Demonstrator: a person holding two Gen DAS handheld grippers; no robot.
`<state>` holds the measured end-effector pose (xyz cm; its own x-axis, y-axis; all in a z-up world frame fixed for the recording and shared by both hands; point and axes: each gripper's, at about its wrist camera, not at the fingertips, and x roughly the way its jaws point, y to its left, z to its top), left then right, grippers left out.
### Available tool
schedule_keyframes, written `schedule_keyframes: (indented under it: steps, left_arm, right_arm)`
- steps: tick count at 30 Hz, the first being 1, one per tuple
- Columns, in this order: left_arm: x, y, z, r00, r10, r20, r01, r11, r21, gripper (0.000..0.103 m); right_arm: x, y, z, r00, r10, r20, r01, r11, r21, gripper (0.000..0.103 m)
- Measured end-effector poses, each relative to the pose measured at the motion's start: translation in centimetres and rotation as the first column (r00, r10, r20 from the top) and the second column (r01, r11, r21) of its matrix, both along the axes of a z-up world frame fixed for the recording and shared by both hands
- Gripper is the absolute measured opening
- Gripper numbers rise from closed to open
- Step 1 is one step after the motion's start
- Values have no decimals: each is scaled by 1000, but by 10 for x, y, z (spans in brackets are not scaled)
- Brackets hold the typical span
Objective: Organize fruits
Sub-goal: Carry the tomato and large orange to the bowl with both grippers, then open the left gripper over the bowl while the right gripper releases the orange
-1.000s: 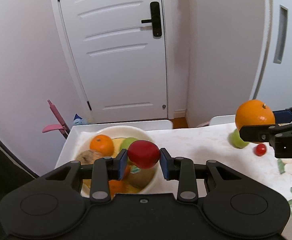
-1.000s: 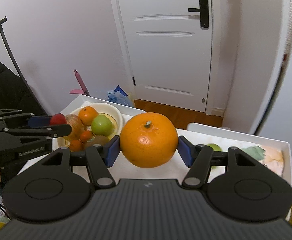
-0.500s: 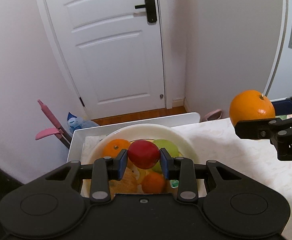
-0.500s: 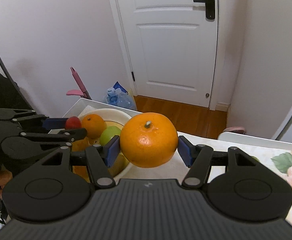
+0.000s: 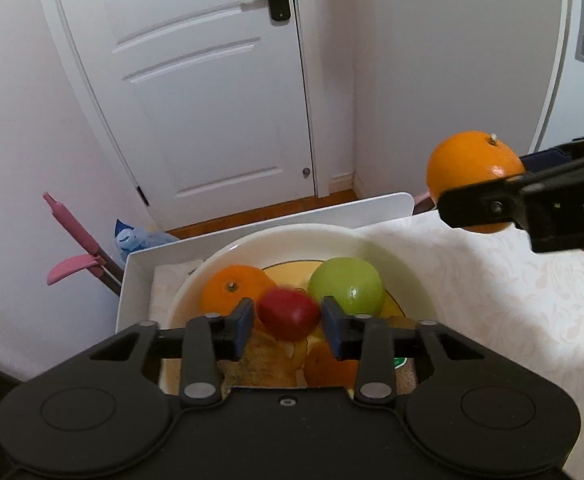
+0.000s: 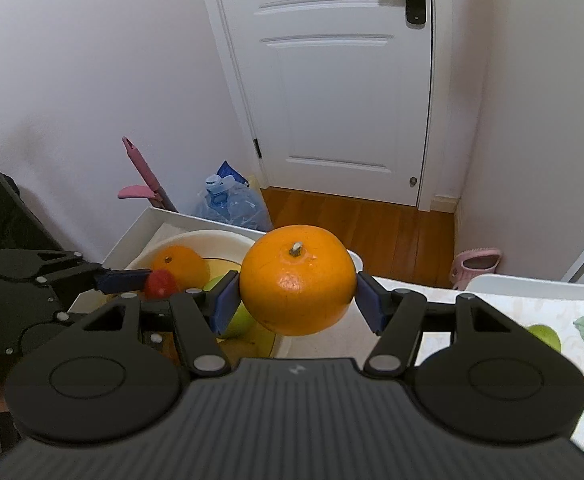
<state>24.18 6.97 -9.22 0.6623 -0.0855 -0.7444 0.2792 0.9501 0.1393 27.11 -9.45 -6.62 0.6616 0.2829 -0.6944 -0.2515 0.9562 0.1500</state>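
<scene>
The left gripper (image 5: 288, 320) stood with its jaws apart around a blurred red fruit (image 5: 289, 313), gaps on both sides, over a cream bowl (image 5: 396, 256) holding a green apple (image 5: 346, 289) and a small orange (image 5: 234, 286). The right gripper (image 6: 297, 296) was clamped on a large orange (image 6: 297, 280), stem up, at 3 o'clock of the bowl. A floral tablecloth (image 5: 492, 300) covered the table; a white door (image 6: 344, 80) stood at 12 o'clock. Only the right wrist view showed a water jug (image 6: 232, 204) and a second green fruit (image 6: 546, 336) at 4 o'clock.
</scene>
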Motion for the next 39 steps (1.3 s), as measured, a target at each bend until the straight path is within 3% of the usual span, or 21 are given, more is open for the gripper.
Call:
schedule_keyframes:
  steps: [2, 3, 17, 25, 35, 37, 39]
  left_arm:
    - [-4, 3, 4, 1000, 9, 27, -9, 1000, -5, 89]
    - [-5, 5, 6, 999, 13, 40, -13, 1000, -11, 90]
    - [-24, 33, 25, 991, 124, 44, -120, 989, -86, 90]
    - [-32, 50, 22, 983, 177, 38, -172, 980, -99, 90]
    - [-31, 56, 11, 985, 172, 17, -169, 981, -91, 90]
    - [-31, 56, 10, 985, 169, 16, -167, 982, -92, 90]
    - [-30, 57, 9, 986, 165, 15, -163, 982, -91, 90]
  right_arm:
    - [2, 1, 1, 1000, 2, 2, -2, 1000, -1, 77]
    - [4, 2, 1, 1000, 4, 3, -4, 1000, -3, 77]
    - [23, 35, 0, 995, 103, 3, -103, 995, -19, 77]
    - [48, 66, -24, 988, 157, -12, -157, 987, -27, 77]
    - [68, 87, -49, 984, 175, -35, -174, 985, 12, 78]
    - [66, 87, -50, 984, 177, -21, -177, 984, 23, 85]
    - [63, 84, -46, 985, 171, 3, -171, 985, 37, 103]
